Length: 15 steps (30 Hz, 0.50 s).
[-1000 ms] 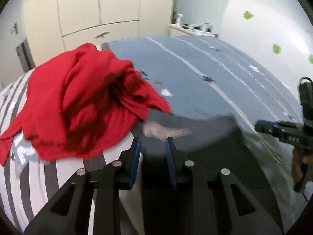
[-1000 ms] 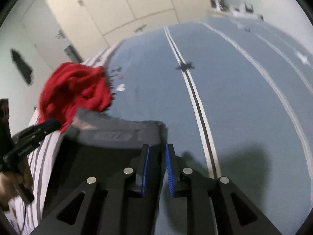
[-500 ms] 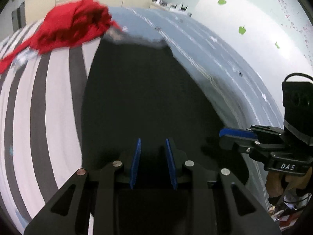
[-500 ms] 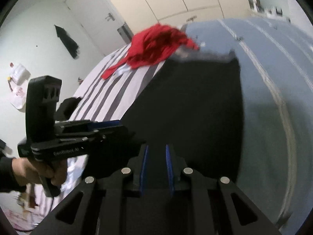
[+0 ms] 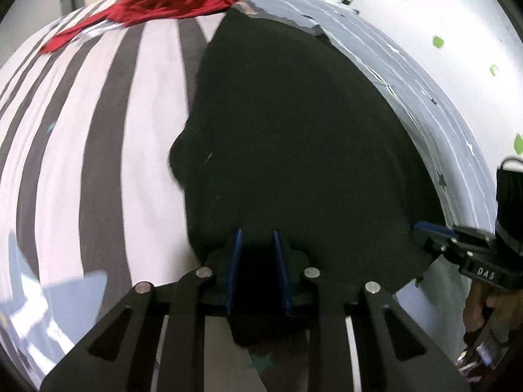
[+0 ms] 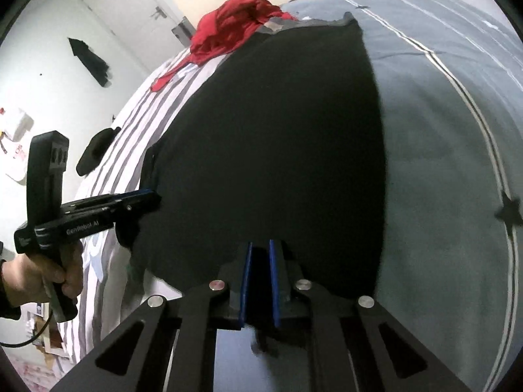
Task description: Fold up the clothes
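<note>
Gripping black garment (image 5: 294, 137), tongs (image 5: 425, 233) lettered "DAS"

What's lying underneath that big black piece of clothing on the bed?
The black garment lies spread over the bed cover, striped white and grey on one side, blue-grey on the other. What the cloth covers is hidden. At its far edge a red garment lies heaped; whether they overlap is unclear.

The right hand-held gripper (image 5: 425, 232) reads "DAS"; the left hand-held gripper (image 6: 153, 196), "Cenrobot AI".

You are getting soft, even indoor light, heavily bowed by the fisheye.
Motion blur is smearing the striped white-and-grey bedsheet (image 5: 98, 170); the flat black cloth garment (image 6: 278, 137) is swallowing detail.
</note>
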### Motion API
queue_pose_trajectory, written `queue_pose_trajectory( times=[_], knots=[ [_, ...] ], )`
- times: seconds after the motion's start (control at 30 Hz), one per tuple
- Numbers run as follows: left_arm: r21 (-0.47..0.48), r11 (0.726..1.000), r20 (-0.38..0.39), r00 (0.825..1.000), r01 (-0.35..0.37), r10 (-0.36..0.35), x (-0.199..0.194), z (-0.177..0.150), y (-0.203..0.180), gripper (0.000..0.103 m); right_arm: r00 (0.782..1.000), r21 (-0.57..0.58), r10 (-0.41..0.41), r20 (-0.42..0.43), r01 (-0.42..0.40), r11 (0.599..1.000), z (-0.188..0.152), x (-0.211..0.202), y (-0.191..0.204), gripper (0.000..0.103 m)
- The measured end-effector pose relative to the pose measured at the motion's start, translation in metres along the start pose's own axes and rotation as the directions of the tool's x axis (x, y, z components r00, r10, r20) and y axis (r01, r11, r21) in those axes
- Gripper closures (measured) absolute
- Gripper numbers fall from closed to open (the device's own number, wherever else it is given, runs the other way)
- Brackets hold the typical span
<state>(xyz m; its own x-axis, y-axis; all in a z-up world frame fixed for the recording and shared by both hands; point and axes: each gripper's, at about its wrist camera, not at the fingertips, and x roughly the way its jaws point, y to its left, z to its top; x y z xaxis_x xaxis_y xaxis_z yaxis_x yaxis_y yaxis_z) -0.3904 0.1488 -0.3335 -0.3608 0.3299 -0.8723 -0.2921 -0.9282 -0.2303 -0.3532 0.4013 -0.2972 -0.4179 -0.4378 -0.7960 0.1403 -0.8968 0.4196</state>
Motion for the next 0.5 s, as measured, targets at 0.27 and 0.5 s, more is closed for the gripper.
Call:
queue_pose_trajectory(
  times=[0.27, 0.5],
  knots=[
    [0.002, 0.998, 0.016, 0.998, -0.064, 0.064, -0.033, -0.006, -0.007, 0.084, 0.995, 0.007, -0.079, -0.052, 0.080, 0.997, -0.017, -0.032, -0.013, 0.094],
    [0.015, 0.999, 0.131, 0.991, -0.043, 0.041, -0.029, 0.041, -0.014, 0.084, 0.989, 0.004, -0.116, 0.090, 0.116, 0.993, 0.039, -0.040, -0.015, 0.089]
  ],
)
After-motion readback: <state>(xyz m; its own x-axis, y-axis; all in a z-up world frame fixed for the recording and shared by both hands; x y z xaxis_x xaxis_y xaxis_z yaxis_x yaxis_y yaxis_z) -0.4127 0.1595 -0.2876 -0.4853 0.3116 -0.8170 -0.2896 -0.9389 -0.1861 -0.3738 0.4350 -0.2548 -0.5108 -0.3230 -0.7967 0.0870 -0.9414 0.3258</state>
